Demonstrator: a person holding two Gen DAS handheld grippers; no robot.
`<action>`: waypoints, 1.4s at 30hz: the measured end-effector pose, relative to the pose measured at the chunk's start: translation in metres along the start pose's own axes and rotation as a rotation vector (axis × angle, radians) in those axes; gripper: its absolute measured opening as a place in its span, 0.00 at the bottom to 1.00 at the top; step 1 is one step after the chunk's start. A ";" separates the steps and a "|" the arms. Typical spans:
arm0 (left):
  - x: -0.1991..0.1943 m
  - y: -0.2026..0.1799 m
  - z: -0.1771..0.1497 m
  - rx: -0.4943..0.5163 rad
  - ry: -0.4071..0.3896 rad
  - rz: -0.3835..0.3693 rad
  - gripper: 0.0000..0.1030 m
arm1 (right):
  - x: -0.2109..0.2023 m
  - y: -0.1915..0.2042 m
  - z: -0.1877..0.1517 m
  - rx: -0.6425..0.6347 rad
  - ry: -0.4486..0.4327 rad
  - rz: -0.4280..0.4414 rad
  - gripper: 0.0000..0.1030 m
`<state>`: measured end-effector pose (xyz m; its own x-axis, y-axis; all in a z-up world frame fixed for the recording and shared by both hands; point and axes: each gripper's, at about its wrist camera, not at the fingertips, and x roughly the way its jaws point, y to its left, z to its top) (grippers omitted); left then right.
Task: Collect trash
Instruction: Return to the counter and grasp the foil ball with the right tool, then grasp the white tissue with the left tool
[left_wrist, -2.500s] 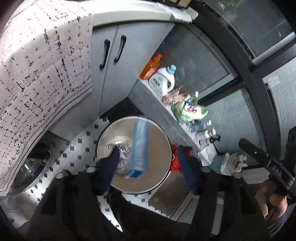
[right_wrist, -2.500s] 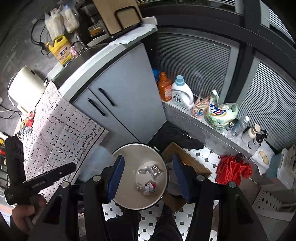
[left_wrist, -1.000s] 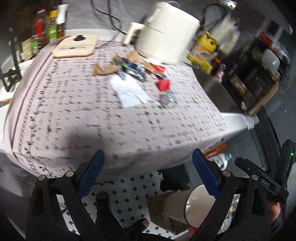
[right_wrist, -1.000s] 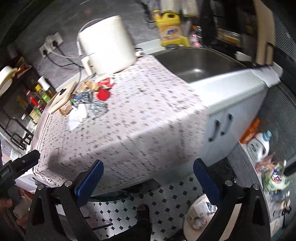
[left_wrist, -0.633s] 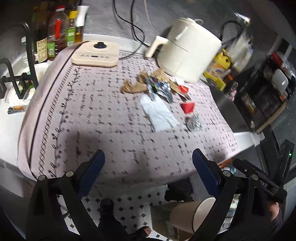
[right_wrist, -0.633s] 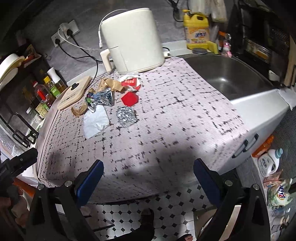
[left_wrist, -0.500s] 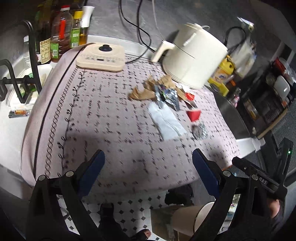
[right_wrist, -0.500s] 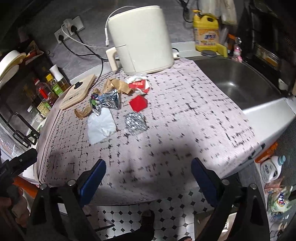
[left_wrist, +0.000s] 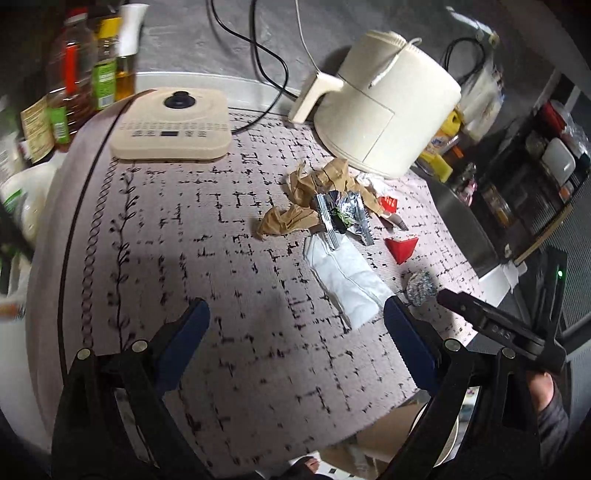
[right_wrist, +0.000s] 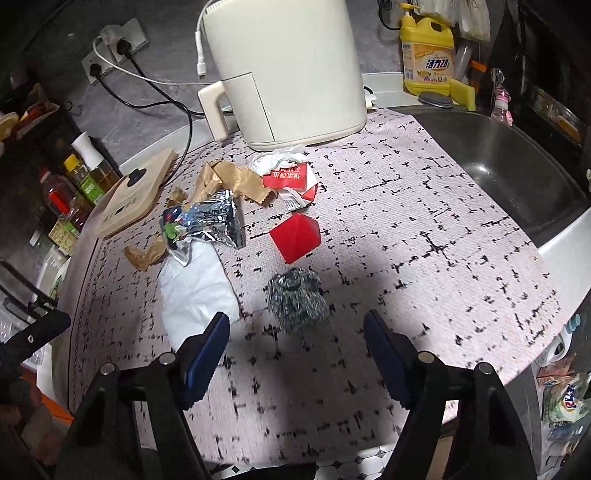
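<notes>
A patterned cloth (right_wrist: 424, 221) covers the worktop (right_wrist: 388, 98). On it lie brown paper scraps (right_wrist: 229, 181), a foil wrapper (right_wrist: 210, 219), a white bag (right_wrist: 195, 288), a red box (right_wrist: 295, 238), a steel scourer (right_wrist: 297, 299), a red-and-white packet (right_wrist: 288, 177), a cream appliance (right_wrist: 284, 70) and a flat scale (left_wrist: 171, 127).

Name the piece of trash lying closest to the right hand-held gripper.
The crumpled silver foil ball, just ahead of the right hand-held gripper; the red wrapper and white bag lie farther off.

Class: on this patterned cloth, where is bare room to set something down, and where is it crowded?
Free: the cloth between the red wrapper and the sink, and the stretch in front of the flat beige appliance. Crowded: the trash below the cream pot, from brown paper to steel scourer.
</notes>
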<state>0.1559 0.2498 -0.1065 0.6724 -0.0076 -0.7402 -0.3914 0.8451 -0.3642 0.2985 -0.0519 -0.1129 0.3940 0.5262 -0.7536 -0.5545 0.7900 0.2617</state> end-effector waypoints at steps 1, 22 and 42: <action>0.005 0.001 0.003 0.010 0.011 -0.006 0.91 | 0.007 0.001 0.002 0.005 0.003 -0.006 0.66; 0.098 -0.075 0.013 0.347 0.119 -0.019 0.91 | -0.049 -0.042 -0.029 0.131 -0.028 -0.111 0.32; 0.102 -0.100 -0.014 0.376 0.132 0.054 0.04 | -0.095 -0.097 -0.072 0.228 -0.016 -0.150 0.33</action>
<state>0.2549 0.1568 -0.1539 0.5613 -0.0051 -0.8276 -0.1507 0.9826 -0.1082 0.2621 -0.2009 -0.1104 0.4719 0.4015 -0.7849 -0.3103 0.9089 0.2785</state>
